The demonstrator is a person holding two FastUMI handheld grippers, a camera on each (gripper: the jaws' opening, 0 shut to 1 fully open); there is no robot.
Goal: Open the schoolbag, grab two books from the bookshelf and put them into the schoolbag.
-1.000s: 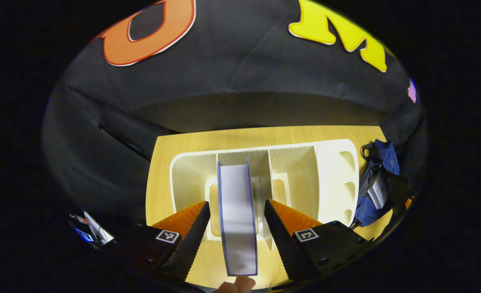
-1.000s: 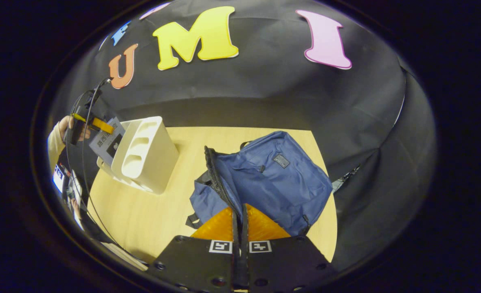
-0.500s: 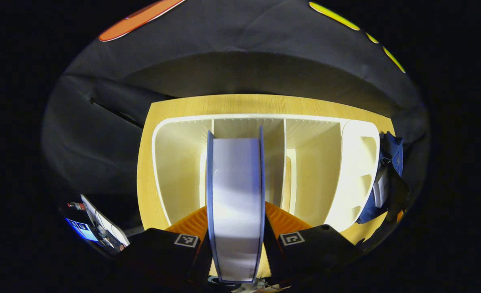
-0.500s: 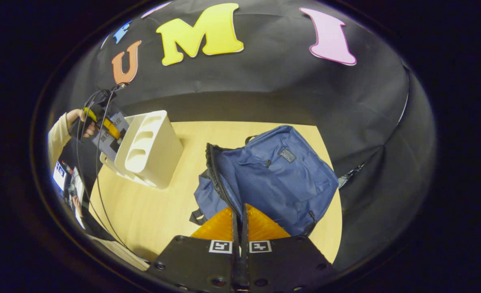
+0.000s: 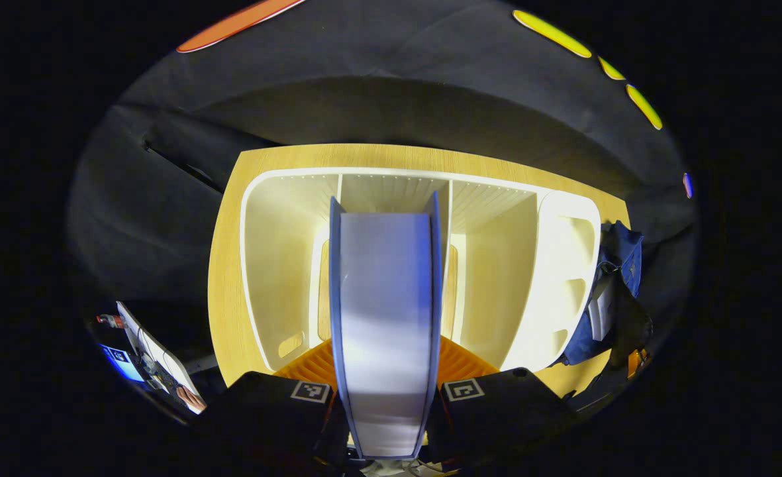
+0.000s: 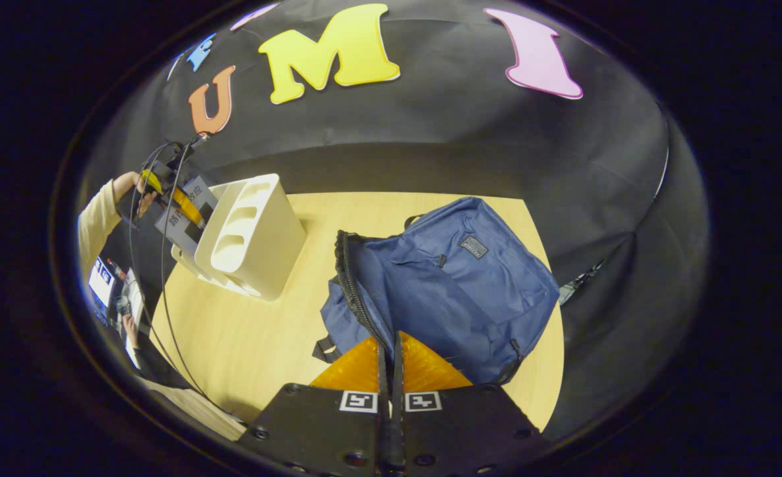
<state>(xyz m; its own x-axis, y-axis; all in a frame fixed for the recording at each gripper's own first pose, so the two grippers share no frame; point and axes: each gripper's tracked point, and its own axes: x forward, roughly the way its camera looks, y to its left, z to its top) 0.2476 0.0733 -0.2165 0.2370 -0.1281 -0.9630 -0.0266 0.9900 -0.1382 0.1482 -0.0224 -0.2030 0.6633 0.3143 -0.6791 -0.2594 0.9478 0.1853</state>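
**Book gripped at the bookshelf, schoolbag standing open**

While the left gripper [image 5: 385, 371] is pinching the book [image 5: 384, 318] by both covers, the volume is seen edge-on between its fingers, in front of the bookshelf's [image 5: 549, 278] middle bay. The book is judged stiff and moderately heavy; a hold across the covers suits it, though smooth covers may slip. The right gripper [image 6: 391, 361] is pressed together, empty, just before the unzipped schoolbag [image 6: 457, 285].

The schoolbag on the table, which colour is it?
The schoolbag is dark blue, with a black zipper along its open edge; the right gripper view shows it best.
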